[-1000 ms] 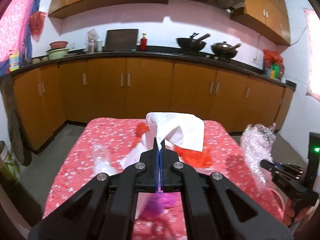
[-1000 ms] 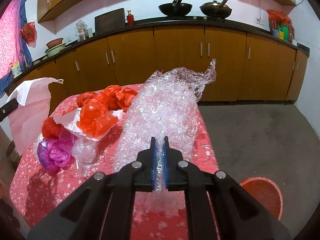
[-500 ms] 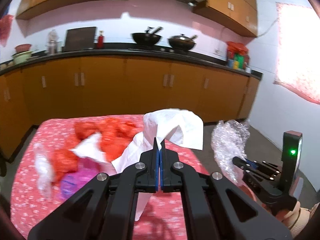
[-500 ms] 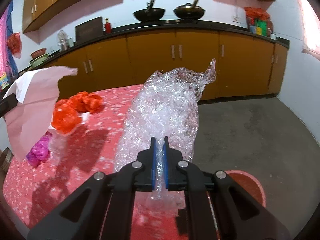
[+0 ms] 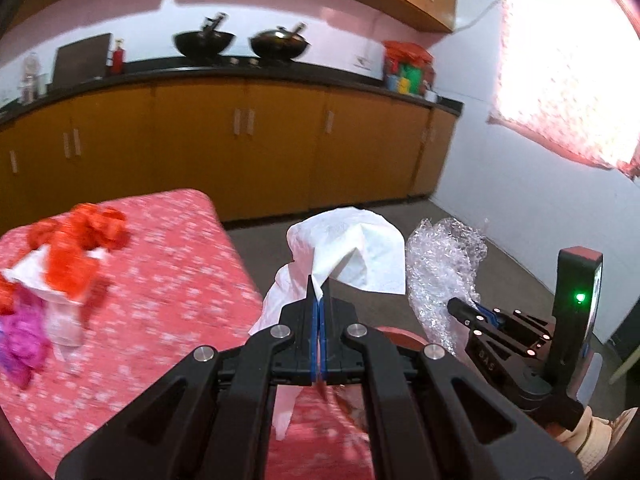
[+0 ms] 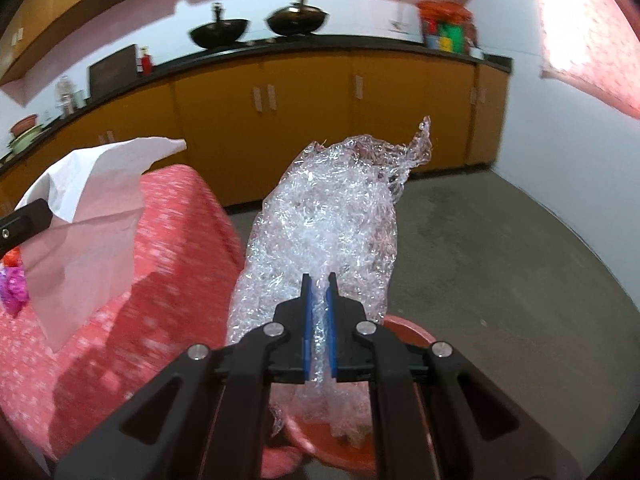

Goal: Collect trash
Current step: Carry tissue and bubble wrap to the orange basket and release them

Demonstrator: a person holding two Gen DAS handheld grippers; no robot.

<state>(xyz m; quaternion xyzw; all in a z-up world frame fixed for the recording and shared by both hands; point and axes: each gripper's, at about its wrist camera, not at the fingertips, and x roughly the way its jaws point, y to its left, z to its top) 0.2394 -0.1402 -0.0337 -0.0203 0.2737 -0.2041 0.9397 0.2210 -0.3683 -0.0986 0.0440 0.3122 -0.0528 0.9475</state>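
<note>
- The step in hand, as I judge it, is the carrying of two pieces of trash away from the bench [image 5: 168, 280] toward the red bin [image 6: 404, 330] on the floor.
- The left tongs [image 5: 319, 294] are clenched on a white paper bag [image 5: 352, 256]. The bag stands up above the tips and also hangs down below them, past the right edge of the bench.
- The right tongs [image 6: 319, 288] are grasping a crumpled sheet of clear bubble wrap [image 6: 332, 224]. The blue pads are close together with the plastic pinched between them, and most of the sheet rises in front of the tips.
- In the right wrist view the red bin is on the floor just beside the bench, low in the picture, and the lower end of the bubble wrap hangs over its opening. In the left wrist view only a small part of the rim shows behind the tongs.
- More trash is on the bench, well apart from both tongs: red plastic bags [image 5: 76, 240], a magenta bag [image 5: 20, 344] and something white under the red ones. These are not yet collected.
- The next move, I think, calls for bringing both tongs over the mouth of the bin and then releasing. The bubble wrap is bulky and light, so it should be low enough before the release, otherwise it may catch on the rim and fall outside.
- The paper bag is long, so its hanging end should be over the bin too.
</note>
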